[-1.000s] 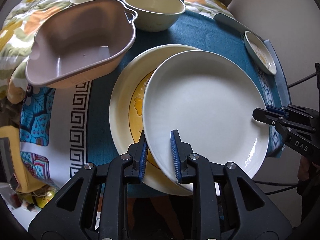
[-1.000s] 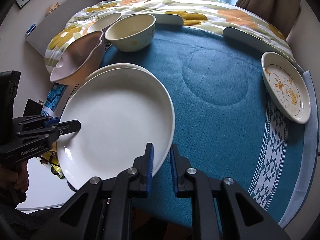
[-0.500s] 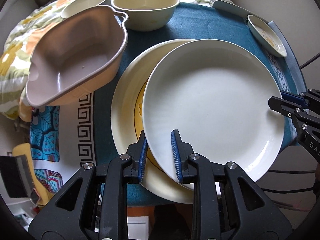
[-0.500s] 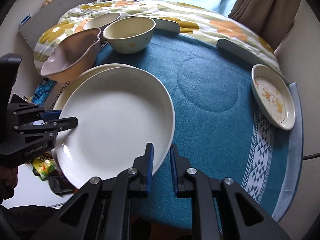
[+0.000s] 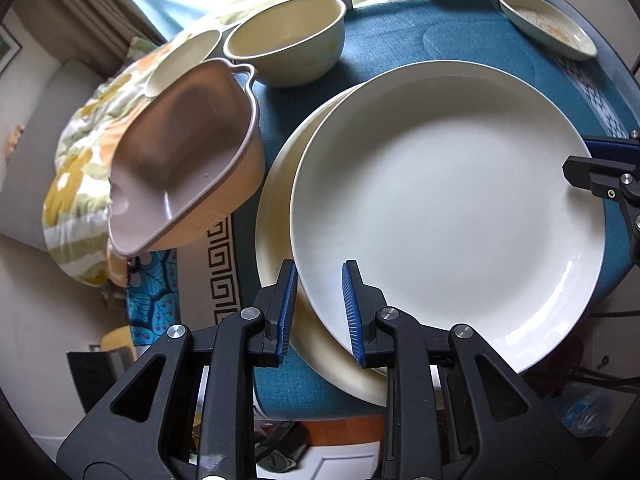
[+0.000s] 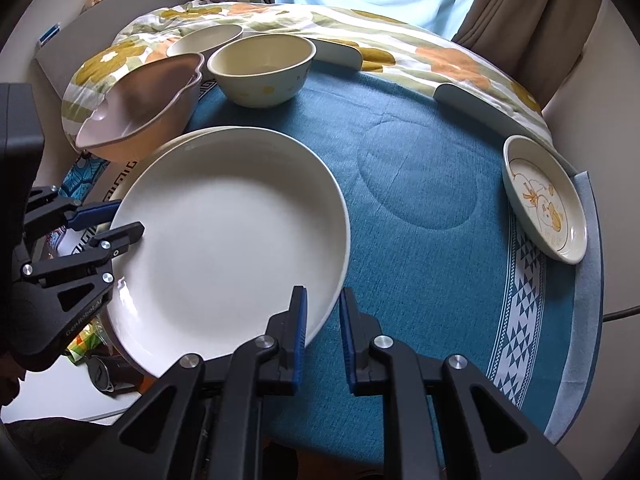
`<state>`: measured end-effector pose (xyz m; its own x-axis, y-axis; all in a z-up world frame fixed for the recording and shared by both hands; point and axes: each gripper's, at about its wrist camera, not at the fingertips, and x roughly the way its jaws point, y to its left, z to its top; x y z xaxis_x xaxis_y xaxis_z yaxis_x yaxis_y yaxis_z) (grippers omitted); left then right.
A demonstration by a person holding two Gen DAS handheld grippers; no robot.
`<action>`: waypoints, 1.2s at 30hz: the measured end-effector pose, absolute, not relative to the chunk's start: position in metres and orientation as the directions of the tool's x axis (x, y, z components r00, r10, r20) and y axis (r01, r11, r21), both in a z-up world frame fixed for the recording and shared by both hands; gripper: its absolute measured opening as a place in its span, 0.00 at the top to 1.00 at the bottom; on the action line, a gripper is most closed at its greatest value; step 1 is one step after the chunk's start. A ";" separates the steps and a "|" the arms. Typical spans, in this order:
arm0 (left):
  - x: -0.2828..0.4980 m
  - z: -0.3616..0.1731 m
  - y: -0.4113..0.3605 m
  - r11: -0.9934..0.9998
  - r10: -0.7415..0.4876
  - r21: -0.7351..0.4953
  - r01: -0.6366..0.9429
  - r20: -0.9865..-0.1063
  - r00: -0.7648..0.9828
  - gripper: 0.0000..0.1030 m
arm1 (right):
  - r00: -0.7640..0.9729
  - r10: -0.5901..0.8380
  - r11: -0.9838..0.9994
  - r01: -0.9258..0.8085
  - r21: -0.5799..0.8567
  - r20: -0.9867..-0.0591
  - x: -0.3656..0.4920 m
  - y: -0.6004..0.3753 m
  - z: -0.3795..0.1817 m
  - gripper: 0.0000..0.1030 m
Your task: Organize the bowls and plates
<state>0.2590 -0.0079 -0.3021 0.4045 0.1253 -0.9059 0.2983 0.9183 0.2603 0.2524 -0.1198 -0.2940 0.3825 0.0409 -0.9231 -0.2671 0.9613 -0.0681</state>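
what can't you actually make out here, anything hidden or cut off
- Lower plate: its face, both views; the white plate covers it.
- Small bowl: partly hidden, both views; the pink dish and cream bowl stand in front.
- Whether the white plate rests on the lower one or is lifted: neither view shows it.

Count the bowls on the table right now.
3: a cream bowl at the far edge, a smaller one behind it, the tan handled bowl at left. None visibly hidden.

A home living area is shown: a table draped in a teal cloth (image 6: pixel 420 184), a floral quilt (image 6: pixel 400 52) bunched behind it, and brown curtains (image 6: pixel 520 4) hung at a bright window.
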 end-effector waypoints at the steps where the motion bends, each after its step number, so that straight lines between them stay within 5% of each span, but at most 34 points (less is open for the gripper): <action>1: 0.259 -0.303 -0.010 0.914 0.135 0.273 0.301 -0.902 0.410 0.80 | 0.383 0.039 0.961 -0.268 -0.070 -0.923 0.252 -0.119 -0.294 0.86; 21: 0.249 -0.302 -0.016 0.882 0.230 0.375 0.287 -0.872 0.431 0.80 | 0.364 0.056 0.961 -0.271 -0.049 -0.930 0.255 -0.116 -0.297 0.85; 36: 0.253 -0.295 -0.007 0.911 0.198 0.322 0.258 -0.890 0.411 0.80 | 0.374 0.074 0.964 -0.265 -0.030 -0.924 0.255 -0.118 -0.293 0.86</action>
